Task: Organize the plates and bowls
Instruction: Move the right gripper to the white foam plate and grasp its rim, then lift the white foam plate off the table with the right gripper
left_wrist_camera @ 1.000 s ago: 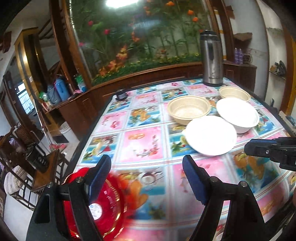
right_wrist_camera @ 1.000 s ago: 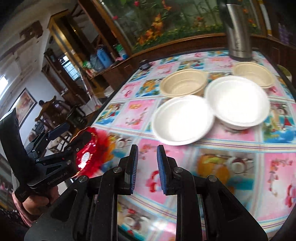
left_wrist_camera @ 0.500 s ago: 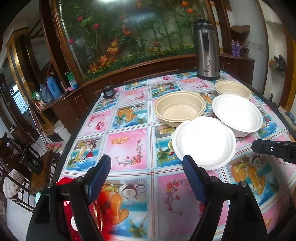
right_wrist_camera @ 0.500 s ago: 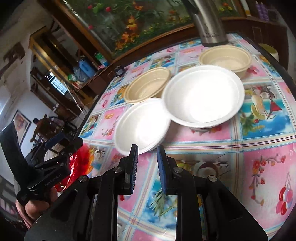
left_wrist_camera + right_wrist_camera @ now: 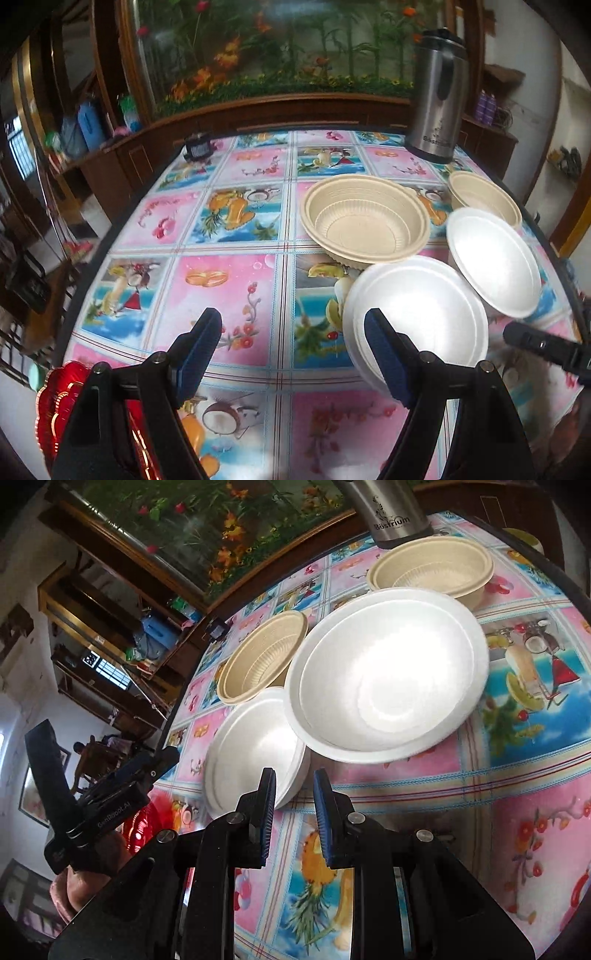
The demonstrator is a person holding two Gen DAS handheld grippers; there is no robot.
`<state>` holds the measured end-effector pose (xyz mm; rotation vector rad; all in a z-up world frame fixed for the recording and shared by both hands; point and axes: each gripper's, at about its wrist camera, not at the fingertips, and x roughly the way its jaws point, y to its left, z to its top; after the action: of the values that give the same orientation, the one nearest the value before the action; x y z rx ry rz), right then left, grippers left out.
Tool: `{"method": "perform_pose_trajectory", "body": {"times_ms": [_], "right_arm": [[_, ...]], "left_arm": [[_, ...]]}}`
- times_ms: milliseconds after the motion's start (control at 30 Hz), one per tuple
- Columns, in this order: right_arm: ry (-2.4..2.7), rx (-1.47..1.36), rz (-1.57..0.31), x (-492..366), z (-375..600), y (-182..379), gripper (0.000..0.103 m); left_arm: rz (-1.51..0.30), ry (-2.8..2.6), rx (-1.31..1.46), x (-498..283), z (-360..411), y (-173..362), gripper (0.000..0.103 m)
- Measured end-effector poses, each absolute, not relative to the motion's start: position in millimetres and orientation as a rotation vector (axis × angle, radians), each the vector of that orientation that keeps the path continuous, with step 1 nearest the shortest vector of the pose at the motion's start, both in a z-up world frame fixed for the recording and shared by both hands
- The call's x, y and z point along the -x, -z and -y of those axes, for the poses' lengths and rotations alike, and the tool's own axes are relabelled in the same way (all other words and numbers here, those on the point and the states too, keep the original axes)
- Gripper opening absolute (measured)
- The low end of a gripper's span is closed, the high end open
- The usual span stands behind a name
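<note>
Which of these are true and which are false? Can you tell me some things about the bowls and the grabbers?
1. Four bowls sit on the table: two white, two beige. True.
2. The left gripper holds a white bowl. False: its jaws stand wide open, with nothing between them.
3. The steel thermos stands beyond the bowls. True.
4. The right gripper is wide open. False: its jaws have only a narrow gap, with nothing in it.
5. The small white bowl is stacked inside the big white bowl. False: it sits beside it.
</note>
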<state>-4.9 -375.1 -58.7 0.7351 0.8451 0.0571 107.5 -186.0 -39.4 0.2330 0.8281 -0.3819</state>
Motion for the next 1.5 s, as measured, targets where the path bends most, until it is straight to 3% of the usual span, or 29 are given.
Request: {"method": "perform_pose_trajectory", "body": {"times_ms": [267,333,400,1233,1433,1500], "right_arm": [[-0.108,-0.778,-0.851,-8,366,70,0.022],[-0.110,-0.790,-0.845,-10,365,71,0.034],[-0.102,-0.789,-0.838,-11,364,72,0.039],[0.005,-0.724,-0.802,-11,365,80,0.039],[0.015,-0.704,-0.785,-9,365,79,0.013],[0.022,-0.683,-0.786,-12,362,78,0.012]], "left_arm": [[-0.929,0.387,-0.151,-130,183,51,0.080],[-0.944,0.388,-0.142,-134,186,53,0.080],[-0.939,0.384,-0.139,-134,186,52,0.080],[-1.051,0.501,-0.178,-129,218,85,0.078],[-1.044,0.530,-0.140,-130,215,84,0.044],[-1.055,0.549,-0.132,-130,217,87,0.033]]}}
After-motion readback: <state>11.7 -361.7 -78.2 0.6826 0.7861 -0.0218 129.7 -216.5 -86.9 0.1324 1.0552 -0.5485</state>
